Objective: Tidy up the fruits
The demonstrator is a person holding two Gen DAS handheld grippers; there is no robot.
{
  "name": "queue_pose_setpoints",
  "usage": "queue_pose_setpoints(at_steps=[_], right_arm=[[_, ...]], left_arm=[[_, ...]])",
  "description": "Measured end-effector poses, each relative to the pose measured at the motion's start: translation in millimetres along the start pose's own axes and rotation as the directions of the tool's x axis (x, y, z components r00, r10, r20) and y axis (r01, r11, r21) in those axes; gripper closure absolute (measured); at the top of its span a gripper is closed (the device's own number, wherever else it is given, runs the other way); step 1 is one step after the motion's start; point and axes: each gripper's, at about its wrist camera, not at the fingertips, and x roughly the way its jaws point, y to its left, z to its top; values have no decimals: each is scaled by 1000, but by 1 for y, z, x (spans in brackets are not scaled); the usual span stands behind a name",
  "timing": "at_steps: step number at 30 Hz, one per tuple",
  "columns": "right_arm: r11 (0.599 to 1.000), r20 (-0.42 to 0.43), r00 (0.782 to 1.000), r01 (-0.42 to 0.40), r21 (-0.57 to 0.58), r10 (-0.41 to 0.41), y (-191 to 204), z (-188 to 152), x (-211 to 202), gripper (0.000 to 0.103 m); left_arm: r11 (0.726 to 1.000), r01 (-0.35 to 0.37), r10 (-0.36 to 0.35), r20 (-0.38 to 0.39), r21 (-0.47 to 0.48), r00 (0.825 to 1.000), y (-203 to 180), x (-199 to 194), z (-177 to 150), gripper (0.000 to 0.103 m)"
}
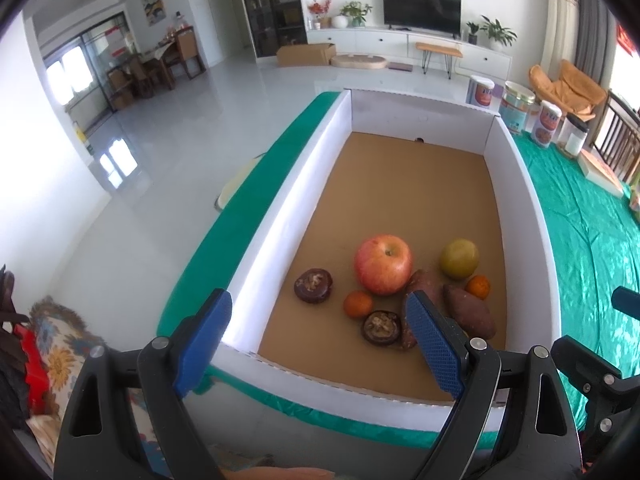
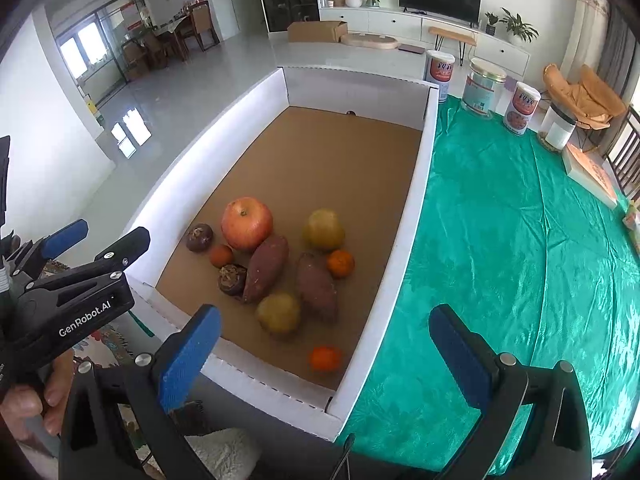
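Note:
A white-walled cardboard box [image 2: 416,208] on a green tablecloth holds the fruit. In it lie a red apple [image 2: 247,223], two sweet potatoes [image 2: 267,267], two yellow-green pears [image 2: 323,229], three small oranges [image 2: 325,358] and two dark mangosteens [image 2: 199,237]. The apple [image 1: 383,264] and a mangosteen [image 1: 313,285] also show in the left wrist view. My left gripper [image 1: 320,340] is open and empty above the box's near left corner. My right gripper [image 2: 324,356] is open and empty above the box's near right corner.
Several tins and jars [image 2: 484,86] stand on the green cloth [image 2: 520,240] behind the box at right. A flat carton [image 2: 592,174] lies at the far right. The table edge drops to a white floor [image 1: 140,184] on the left.

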Motion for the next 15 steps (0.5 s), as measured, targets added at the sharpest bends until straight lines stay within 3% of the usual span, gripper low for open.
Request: queue_pose_setpoints(at_steps=[15], right_arm=[[1000, -3, 1000, -6, 26, 6, -2, 2, 0, 0]], left_arm=[[1000, 9, -9, -3, -2, 1000, -1, 3, 3, 12]])
